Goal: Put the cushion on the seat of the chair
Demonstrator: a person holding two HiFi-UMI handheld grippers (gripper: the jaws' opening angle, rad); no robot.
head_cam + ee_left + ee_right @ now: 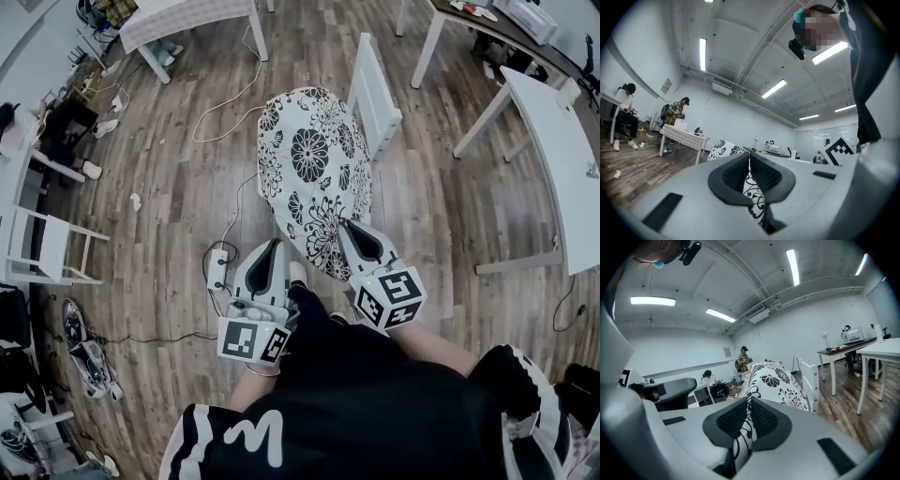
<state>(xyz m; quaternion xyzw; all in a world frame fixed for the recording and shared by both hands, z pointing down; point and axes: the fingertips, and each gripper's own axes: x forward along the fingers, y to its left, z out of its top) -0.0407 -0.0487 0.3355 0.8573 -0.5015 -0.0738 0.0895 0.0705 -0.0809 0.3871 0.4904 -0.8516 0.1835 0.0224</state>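
The left claw [276,247] and the right claw [355,229] each clamp the cushion [314,169] at its near edge; the chair [375,89] stands at its one o'clock.

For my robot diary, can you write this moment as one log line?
left gripper: jaws shut on cushion | right gripper: jaws shut on cushion | cushion: held by near edge | chair: beside cushion, seat not visible

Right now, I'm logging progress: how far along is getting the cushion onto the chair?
Done: the left gripper and right gripper are shut on the cushion at its near edge. In hand: it is held up beside the white chair. Left: laying it flat on the chair and letting go.
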